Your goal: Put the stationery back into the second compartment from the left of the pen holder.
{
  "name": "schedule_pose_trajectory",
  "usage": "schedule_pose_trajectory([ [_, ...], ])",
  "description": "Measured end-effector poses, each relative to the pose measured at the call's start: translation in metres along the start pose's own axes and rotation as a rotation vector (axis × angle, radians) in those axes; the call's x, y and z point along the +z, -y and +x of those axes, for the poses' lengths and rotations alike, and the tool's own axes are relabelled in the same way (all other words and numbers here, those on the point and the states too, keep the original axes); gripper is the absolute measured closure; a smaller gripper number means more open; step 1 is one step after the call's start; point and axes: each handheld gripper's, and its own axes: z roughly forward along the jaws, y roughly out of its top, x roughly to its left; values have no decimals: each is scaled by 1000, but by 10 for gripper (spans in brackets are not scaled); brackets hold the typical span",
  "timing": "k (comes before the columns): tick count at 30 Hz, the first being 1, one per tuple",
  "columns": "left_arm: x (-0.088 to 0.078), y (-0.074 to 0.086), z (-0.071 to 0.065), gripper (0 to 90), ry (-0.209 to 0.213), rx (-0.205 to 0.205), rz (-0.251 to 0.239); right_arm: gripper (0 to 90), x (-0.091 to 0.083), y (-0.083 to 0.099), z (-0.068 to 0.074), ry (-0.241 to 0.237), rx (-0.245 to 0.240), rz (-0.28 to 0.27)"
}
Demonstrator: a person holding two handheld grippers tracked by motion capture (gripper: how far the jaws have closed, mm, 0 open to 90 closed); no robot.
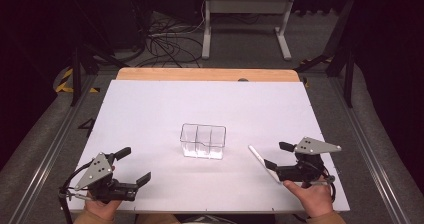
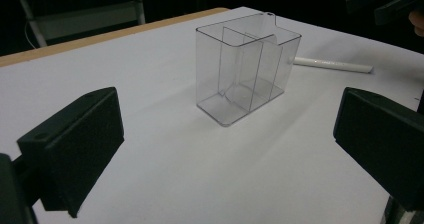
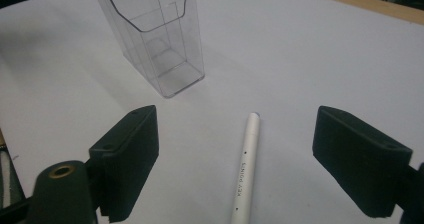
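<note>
White pen lying on the desk, small dark print running along its barrel in the right gripper view, letters too small and blurred to read, no other text, label, brand or number legible in any view

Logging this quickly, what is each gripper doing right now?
Left gripper: open, holding nothing.
Right gripper: open, pen lying between its jaws, not gripped.
</note>
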Motion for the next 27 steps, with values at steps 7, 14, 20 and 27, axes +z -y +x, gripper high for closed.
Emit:
schedule_pose_trajectory([
  [7,0,0,-1,6,0,1,-1,270,16,-11,4,46,-25,101],
  [14,0,1,-1,5,-1,2,-1,275,29,-19,6,54,-17,166],
  [20,1,1,-1,6,-2,7,0,324,41,-24,6,57,-2,227],
  [27,0,1,-1,6,-1,9,-2,348,53,-28,6,61,-8,289],
])
